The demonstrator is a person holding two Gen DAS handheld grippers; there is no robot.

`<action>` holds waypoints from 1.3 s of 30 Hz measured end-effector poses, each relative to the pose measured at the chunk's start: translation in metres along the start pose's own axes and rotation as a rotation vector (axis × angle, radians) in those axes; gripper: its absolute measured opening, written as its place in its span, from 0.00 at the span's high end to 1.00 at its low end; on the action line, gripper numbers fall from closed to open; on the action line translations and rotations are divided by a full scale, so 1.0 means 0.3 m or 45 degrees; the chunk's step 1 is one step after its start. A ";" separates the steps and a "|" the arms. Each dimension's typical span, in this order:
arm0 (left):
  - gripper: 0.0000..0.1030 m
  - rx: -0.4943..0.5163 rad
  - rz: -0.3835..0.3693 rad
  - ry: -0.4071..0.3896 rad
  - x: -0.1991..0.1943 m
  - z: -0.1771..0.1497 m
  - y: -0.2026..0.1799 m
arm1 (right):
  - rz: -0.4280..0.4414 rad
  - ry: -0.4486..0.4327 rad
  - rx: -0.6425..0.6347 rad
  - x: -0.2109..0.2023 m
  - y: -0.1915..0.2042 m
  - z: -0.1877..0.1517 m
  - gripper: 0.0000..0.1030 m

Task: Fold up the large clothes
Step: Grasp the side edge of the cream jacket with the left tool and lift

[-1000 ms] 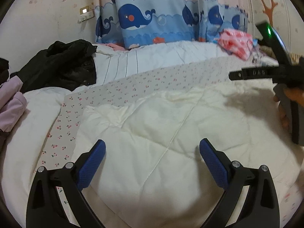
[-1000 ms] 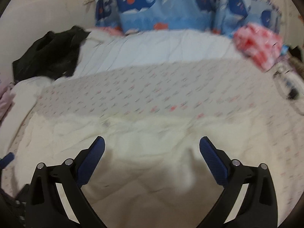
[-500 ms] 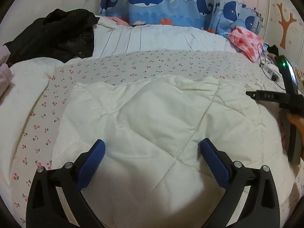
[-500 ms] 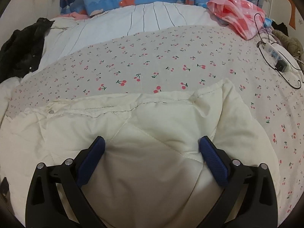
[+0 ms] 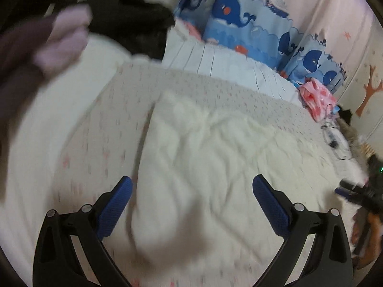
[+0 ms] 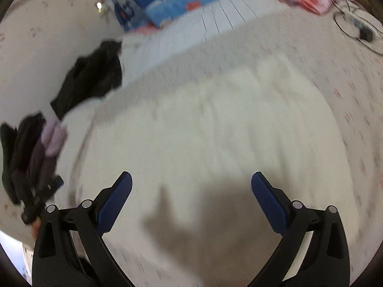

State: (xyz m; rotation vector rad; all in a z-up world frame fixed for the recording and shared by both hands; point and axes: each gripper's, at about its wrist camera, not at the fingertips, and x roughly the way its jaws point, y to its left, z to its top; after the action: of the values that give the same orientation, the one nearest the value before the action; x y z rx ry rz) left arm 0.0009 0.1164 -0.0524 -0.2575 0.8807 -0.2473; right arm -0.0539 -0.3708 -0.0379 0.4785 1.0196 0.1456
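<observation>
- The left gripper (image 5: 191, 205) hangs above the cream quilted garment (image 5: 215, 167), jaws spread wide, gripping nothing.
- The right gripper (image 6: 191, 203) hovers likewise, jaws apart and empty.
- The garment lies spread on the cherry-print bedsheet (image 5: 115, 124).

Blk hand-held gripper (image 5: 192, 187), blue pads (image 5: 269, 199)

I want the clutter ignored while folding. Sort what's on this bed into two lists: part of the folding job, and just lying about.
Part of the job:
cream quilted garment, spread on the bed
left gripper, open, empty
right gripper, open, empty

Lying about:
black clothing
lilac clothes pile
pink and red bag
power strip with cable
whale curtain
</observation>
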 end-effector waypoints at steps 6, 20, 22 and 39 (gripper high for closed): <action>0.06 -0.321 -0.140 0.103 -0.035 -0.138 0.155 | 0.028 0.024 0.151 -0.157 -0.153 -0.187 0.07; 0.06 -0.663 -0.597 0.221 0.056 -0.304 0.132 | 0.347 -0.023 0.540 -0.081 -0.333 -0.309 0.07; 0.06 -0.693 -0.585 0.205 0.068 -0.299 0.130 | 0.304 -0.035 0.526 -0.055 -0.330 -0.299 0.07; 0.06 -0.603 -0.597 0.284 0.112 -0.315 0.069 | 0.599 -0.164 0.522 0.021 -0.228 -0.168 0.06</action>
State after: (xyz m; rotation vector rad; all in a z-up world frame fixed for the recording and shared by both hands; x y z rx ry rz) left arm -0.0505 0.1139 -0.1410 -0.8954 1.0874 -0.5086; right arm -0.1003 -0.4134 -0.0952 1.0871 0.7954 0.3231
